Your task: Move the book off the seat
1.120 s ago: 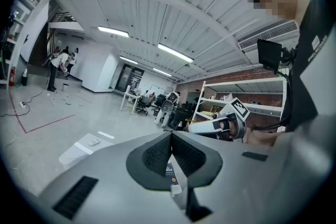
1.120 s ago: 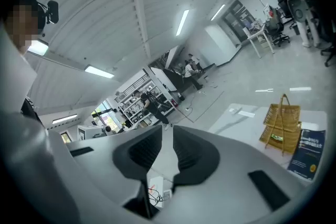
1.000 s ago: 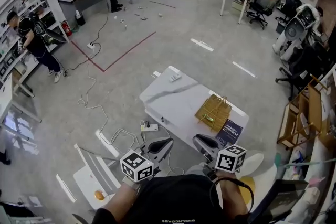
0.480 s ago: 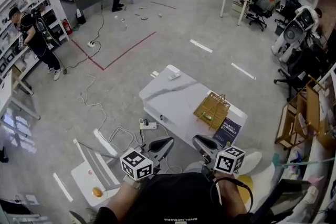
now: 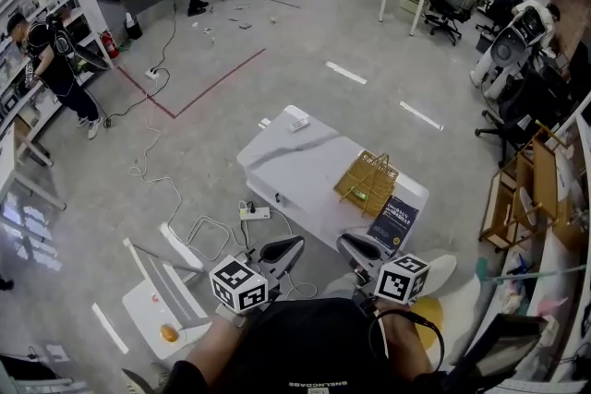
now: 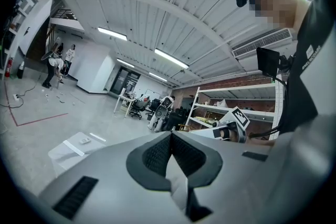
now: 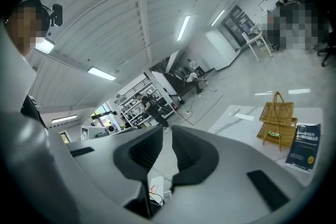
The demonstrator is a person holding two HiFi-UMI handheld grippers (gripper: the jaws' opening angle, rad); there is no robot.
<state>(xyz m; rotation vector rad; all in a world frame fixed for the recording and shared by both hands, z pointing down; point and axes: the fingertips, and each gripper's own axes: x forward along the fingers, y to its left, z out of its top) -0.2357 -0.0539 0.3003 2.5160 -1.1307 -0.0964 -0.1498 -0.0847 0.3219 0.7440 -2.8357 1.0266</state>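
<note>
Left claw [image 6: 170, 136]: shut, pads meeting, nothing between. Right claw [image 7: 164, 132]: narrowed to a sliver, likewise empty. Both held close at the near edge, well apart from the white worktop [image 5: 295, 163]. Dark blue book [image 5: 394, 222]: flat on the worktop's near right corner, just beside the wicker basket [image 5: 367, 180], on its near side.

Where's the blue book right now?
Head view: the book lies on the white table's right end, beside the wicker basket, just ahead of the right gripper.
</note>
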